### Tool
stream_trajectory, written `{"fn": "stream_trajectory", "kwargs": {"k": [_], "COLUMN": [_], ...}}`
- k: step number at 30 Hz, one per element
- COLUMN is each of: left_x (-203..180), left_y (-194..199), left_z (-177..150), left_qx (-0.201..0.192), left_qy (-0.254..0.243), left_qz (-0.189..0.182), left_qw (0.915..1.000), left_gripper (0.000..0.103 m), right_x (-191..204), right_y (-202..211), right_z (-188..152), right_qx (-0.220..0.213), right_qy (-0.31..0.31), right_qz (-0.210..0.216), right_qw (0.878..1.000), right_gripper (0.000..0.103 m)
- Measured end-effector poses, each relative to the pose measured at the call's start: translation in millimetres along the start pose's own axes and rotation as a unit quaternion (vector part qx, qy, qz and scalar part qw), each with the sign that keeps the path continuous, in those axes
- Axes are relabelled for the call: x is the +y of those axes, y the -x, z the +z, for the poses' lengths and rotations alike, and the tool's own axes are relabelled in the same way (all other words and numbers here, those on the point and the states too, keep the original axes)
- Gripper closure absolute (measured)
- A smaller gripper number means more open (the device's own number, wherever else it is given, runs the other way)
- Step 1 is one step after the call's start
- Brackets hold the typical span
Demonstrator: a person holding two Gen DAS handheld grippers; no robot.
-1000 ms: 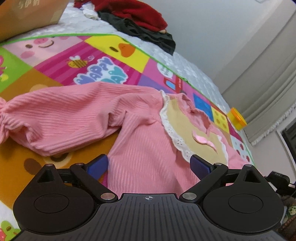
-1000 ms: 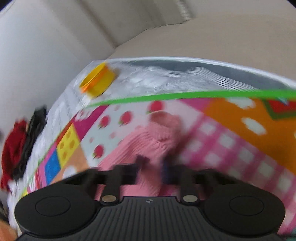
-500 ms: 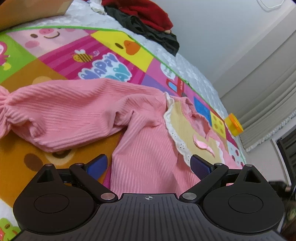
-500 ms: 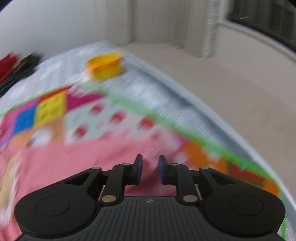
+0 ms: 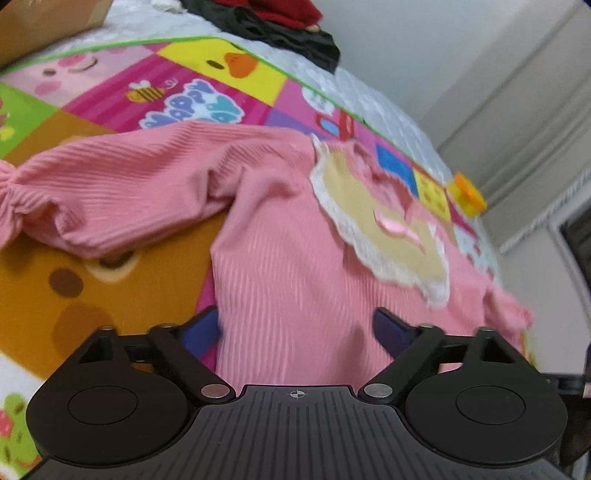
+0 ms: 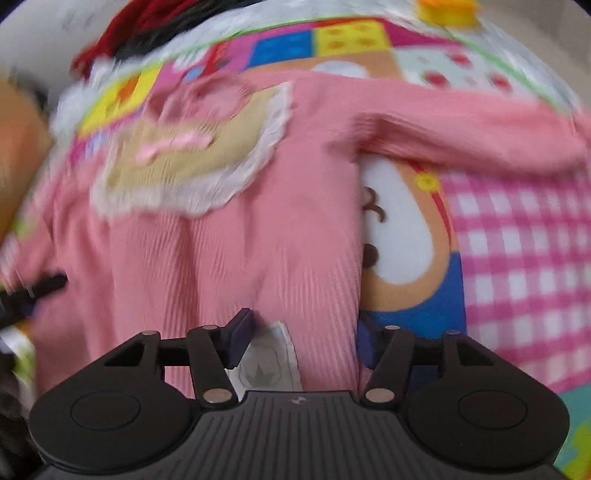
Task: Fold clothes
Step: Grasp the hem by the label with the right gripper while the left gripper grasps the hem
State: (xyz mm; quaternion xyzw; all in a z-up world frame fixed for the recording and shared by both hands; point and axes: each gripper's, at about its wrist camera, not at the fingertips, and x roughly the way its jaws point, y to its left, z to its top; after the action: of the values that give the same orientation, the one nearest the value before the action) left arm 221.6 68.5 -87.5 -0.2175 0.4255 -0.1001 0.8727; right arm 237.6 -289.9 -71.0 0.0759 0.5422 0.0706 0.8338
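Observation:
A pink ribbed child's top (image 5: 295, 280) with a beige lace-edged bib lies spread flat on a colourful play mat (image 5: 110, 291), sleeves out to both sides. My left gripper (image 5: 297, 326) is open, its blue pads either side of the top's lower hem at its left edge. In the right wrist view the same top (image 6: 229, 251) shows, blurred. My right gripper (image 6: 304, 338) is open over the hem near the top's right edge, with a white label (image 6: 271, 360) between its fingers.
A pile of red and black clothes (image 5: 273, 22) lies at the far end of the bed. A cardboard box (image 5: 40, 26) stands at the far left. A yellow-orange tub (image 5: 467, 194) sits near the bed's right edge, also in the right wrist view (image 6: 445, 9).
My right gripper has let go of the pink sleeve, opened and swung from the sleeve end to the top's lower hem. My left gripper has stayed open and shifted slightly along the hem.

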Motion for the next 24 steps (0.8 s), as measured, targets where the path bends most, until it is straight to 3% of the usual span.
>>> {"fn": "stream_trajectory", "kwargs": {"k": [2, 4, 6, 10, 13, 18, 21, 24], "left_x": [-8.9, -16.6, -21.8, -21.4, -20.3, -26.3, -10.8, 3.1], "left_y": [0.9, 0.2, 0.7, 8.3, 17.9, 52.3, 78.9, 97.6], "left_z": [-7.2, -13.5, -17.7, -33.7, -49.6, -58.4, -35.4, -15.5], "left_qx": [0.017, 0.037, 0.05, 0.101, 0.142, 0.16, 0.137, 0.118], "left_qy": [-0.019, -0.034, -0.043, -0.013, -0.001, -0.036, -0.051, -0.055], "left_qz": [0.006, 0.016, 0.022, -0.003, -0.031, -0.036, -0.027, -0.009], "left_qw": [0.9997, 0.9986, 0.9976, 0.9948, 0.9893, 0.9858, 0.9889, 0.9914], "left_gripper": [0.028, 0.042, 0.048, 0.072, 0.073, 0.071, 0.049, 0.043], "right_x": [14.1, 18.7, 18.4, 22.6, 20.4, -3.7, -16.2, -26.8], "right_y": [-1.4, 1.9, 5.6, 16.5, 25.5, 51.9, 72.9, 86.8], "right_z": [-3.4, -6.4, -6.9, -13.5, -24.1, -28.6, -28.8, -29.3], "right_qx": [0.004, 0.018, 0.032, 0.056, 0.073, 0.069, 0.043, 0.035], "right_qy": [0.044, 0.059, 0.056, 0.062, 0.055, 0.009, 0.009, 0.001], "right_qz": [-0.028, -0.041, -0.041, -0.053, -0.056, -0.037, -0.041, -0.033], "right_qw": [0.999, 0.997, 0.997, 0.995, 0.994, 0.997, 0.998, 0.999], "right_gripper": [0.061, 0.07, 0.083, 0.09, 0.091, 0.089, 0.078, 0.076]}}
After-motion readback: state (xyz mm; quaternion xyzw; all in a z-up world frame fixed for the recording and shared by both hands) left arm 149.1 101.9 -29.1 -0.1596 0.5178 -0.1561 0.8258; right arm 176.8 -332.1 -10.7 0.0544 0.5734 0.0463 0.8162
